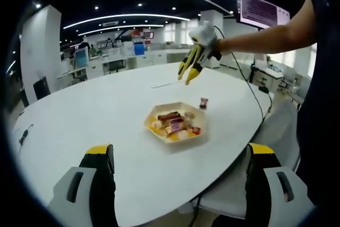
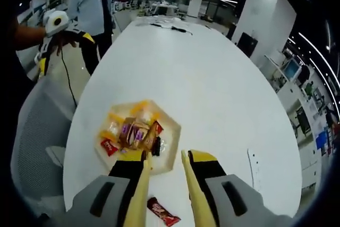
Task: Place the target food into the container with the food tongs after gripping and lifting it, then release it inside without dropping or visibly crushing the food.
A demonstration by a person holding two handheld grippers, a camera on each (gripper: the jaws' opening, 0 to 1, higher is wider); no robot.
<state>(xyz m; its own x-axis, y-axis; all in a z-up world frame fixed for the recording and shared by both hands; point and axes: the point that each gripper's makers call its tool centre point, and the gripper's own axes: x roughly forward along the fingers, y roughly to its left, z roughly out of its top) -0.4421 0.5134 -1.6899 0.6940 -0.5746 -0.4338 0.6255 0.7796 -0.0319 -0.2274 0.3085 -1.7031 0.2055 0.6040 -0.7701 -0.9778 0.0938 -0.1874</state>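
The right gripper (image 2: 164,158) hangs above the hexagonal tray (image 2: 171,150) of wrapped snacks (image 2: 135,131) on the white table (image 2: 212,78), its tongs (image 2: 139,195) parted and empty. A red snack bar (image 2: 163,211) lies just outside the tray. The left gripper (image 1: 178,150) stands wide open, holding nothing.

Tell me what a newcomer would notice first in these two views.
A hexagonal container heaped with wrapped snacks sits alone on the big white table, near its edge. One red-wrapped snack lies on the table just outside it, below the right gripper, whose yellow tongs hover open over the container's rim. The left gripper hangs back, open, at the table's near edge.
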